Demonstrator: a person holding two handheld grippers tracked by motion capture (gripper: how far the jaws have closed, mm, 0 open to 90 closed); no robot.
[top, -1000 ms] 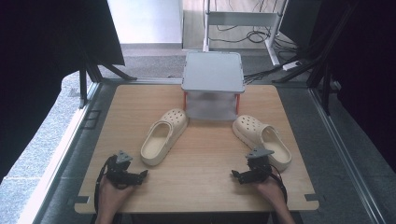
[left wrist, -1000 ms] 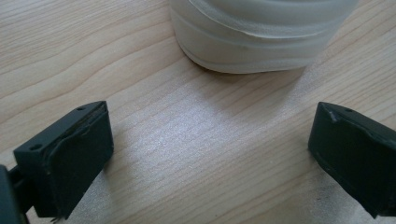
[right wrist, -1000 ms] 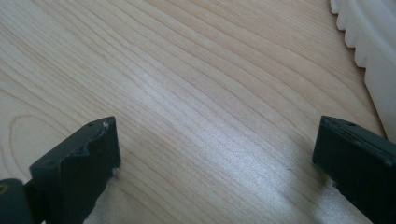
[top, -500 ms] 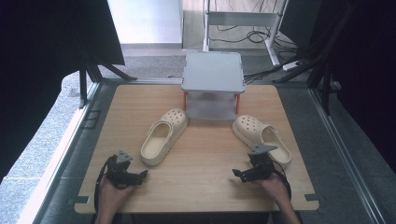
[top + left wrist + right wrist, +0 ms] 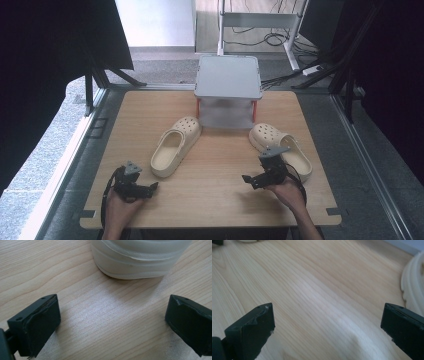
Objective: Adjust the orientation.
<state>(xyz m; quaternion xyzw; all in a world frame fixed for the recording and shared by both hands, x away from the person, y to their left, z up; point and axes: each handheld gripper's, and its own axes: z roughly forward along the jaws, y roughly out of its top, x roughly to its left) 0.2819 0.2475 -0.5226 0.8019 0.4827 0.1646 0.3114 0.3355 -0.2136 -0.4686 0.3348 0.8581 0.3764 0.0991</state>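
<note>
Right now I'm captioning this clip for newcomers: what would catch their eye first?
Two cream clogs on the wooden table: the left clog near the middle, the right clog beside the right gripper. Behind them, a grey shelf on red legs. Both the right and left gripper are open, holding nothing.

This looks like a lab or test workspace. A pale wooden worktop sits inside a black metal frame, with dark curtains at both sides. Loose black cables trail across the grey floor behind.

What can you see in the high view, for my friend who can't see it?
Two cream clogs, a left clog and a right clog, lie on a wooden table. Near them, hands hold the open left gripper and right gripper.
</note>
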